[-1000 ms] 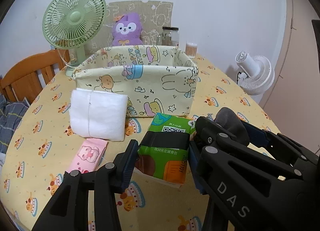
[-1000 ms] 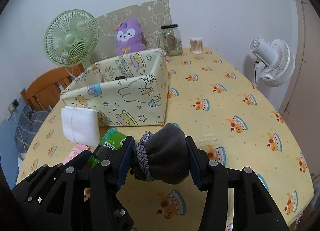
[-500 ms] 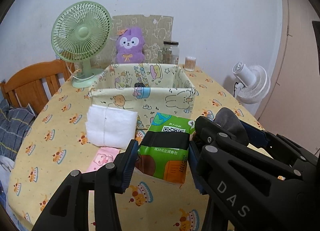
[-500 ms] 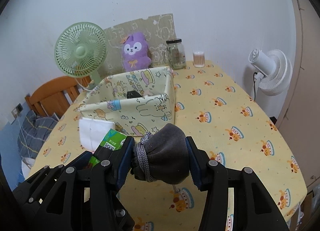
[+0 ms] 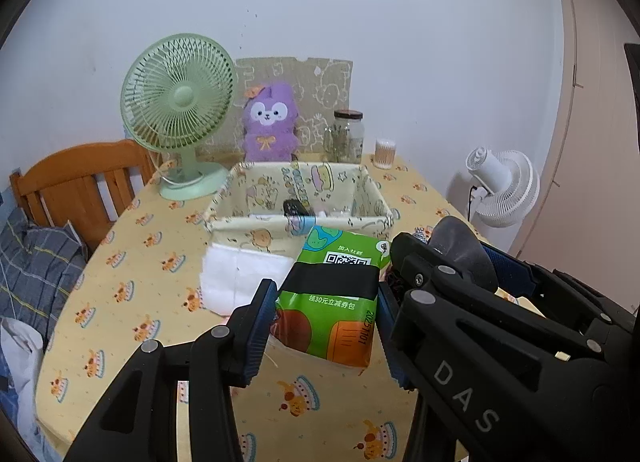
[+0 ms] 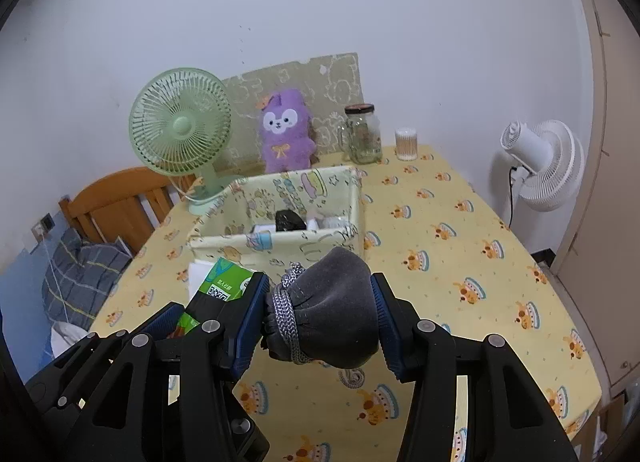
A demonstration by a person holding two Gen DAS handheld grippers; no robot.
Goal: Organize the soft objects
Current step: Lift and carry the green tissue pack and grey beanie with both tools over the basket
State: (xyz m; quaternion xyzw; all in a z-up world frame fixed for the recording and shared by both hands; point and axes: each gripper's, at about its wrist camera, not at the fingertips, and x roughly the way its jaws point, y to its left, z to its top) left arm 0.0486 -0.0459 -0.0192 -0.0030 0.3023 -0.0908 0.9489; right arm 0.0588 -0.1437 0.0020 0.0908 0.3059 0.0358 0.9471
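Soft objects are what I'm sorting here, and right now I've got one in each gripper. My left gripper is clamped partway closed on the green tissue pack, and my right gripper is squeezing a grey drawstring pouch the same way, both held clear above the bench. The fabric bin sits just ahead of and below both grippers, with a few things already in the bottom.

What worries me is mostly how crowded it is. The two grippers are riding right beside each other, the right one's frame nearly against my left one's right finger, so if I swing both over the bin together they could knock and shake something loose. The tissue pack is slick plastic and I'm only pinching its lower half, so it could slide out or tip forward. The pouch is squishy, and its cord is bunched by my left pad, so it might snag on release.

Also, the bin walls are floppy cloth. Clip the near rim going in and I'd probably fold it or shove the whole bin toward the purple plush and glass jar behind it. The white folded cloth below my left gripper is still waiting.
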